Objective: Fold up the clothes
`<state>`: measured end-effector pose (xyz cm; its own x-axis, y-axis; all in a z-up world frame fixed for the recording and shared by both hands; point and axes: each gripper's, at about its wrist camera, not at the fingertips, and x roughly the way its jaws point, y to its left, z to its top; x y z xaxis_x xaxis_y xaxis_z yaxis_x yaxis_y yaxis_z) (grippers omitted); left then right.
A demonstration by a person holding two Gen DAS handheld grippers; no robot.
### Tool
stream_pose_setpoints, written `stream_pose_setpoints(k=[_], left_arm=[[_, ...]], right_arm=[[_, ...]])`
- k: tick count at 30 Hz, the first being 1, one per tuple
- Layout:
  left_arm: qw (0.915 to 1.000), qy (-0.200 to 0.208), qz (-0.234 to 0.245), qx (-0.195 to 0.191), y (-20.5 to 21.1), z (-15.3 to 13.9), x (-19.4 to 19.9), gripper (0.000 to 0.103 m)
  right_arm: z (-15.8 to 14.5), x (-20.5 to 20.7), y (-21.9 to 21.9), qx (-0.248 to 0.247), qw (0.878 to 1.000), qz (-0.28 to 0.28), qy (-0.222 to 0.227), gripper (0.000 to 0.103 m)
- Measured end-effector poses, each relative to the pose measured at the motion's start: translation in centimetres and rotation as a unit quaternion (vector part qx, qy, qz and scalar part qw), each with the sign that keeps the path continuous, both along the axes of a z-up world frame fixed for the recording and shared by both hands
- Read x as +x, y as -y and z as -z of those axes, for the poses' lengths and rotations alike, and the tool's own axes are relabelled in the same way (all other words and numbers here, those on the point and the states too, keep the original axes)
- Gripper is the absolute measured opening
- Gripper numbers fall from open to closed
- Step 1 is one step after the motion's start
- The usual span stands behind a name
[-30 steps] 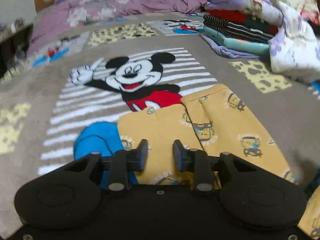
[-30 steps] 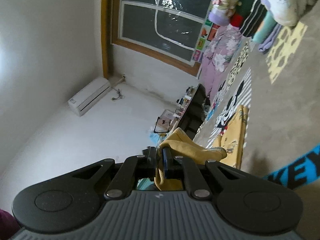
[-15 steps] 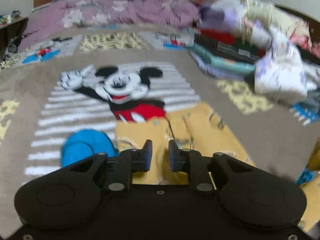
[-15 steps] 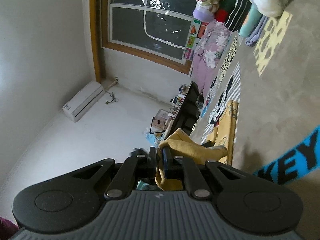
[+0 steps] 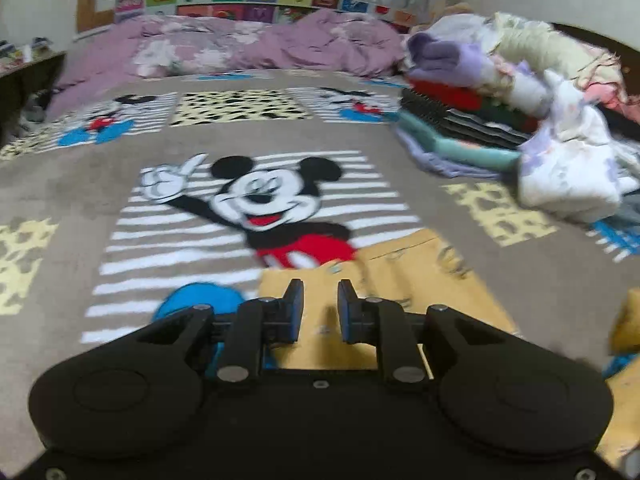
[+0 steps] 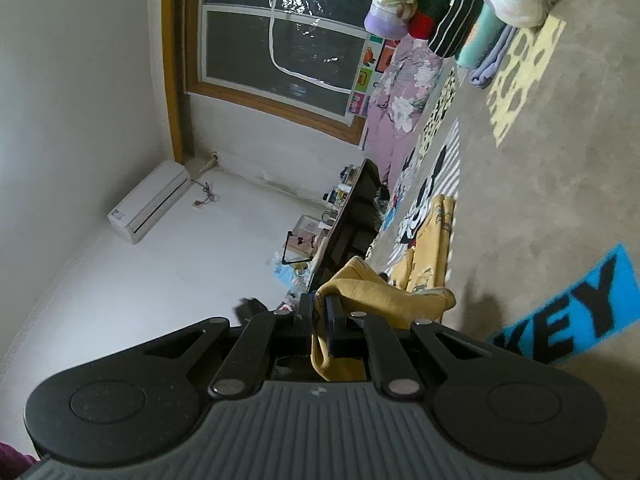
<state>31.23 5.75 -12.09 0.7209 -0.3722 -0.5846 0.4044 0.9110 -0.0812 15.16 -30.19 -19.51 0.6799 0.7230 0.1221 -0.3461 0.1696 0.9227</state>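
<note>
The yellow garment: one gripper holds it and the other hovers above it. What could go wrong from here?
1. The right gripper pinches only a small bunch of the yellow garment; it may slip out when pulled.
2. The left gripper is open and holds nothing, so the flat part could drag across the Mickey blanket and wrinkle the fold.

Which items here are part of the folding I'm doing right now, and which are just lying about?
In the job:
- yellow garment, one end lifted
- right gripper, jaws shut on that end
- left gripper, jaws apart, nothing between them

Lying about:
- stack of folded clothes
- white bundle
- purple quilt
- Mickey blanket underneath
</note>
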Motion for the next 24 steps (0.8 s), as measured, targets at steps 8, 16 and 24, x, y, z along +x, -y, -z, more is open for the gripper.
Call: stream_pose_setpoints(k=[8,16,24], left_arm=[[0.9971,-0.016,0.04,0.062,1.8,1.8,4.3,0.019],[0.9987,-0.028,0.016,-0.039,-1.8,1.2,4.9,0.002],[0.9993,-0.003,0.038,-0.002,-1.3,-0.3,3.5,0.02]], right_arm=[[0.5,-0.2,-0.3,-0.017,1.0,-0.009,-0.009,0.011],[1.6,0.0,-0.2,-0.011,1.0,-0.007,-0.026,0.011],[1.6,-0.3,-0.2,-0.007,1.0,-0.009,-0.028,0.011]])
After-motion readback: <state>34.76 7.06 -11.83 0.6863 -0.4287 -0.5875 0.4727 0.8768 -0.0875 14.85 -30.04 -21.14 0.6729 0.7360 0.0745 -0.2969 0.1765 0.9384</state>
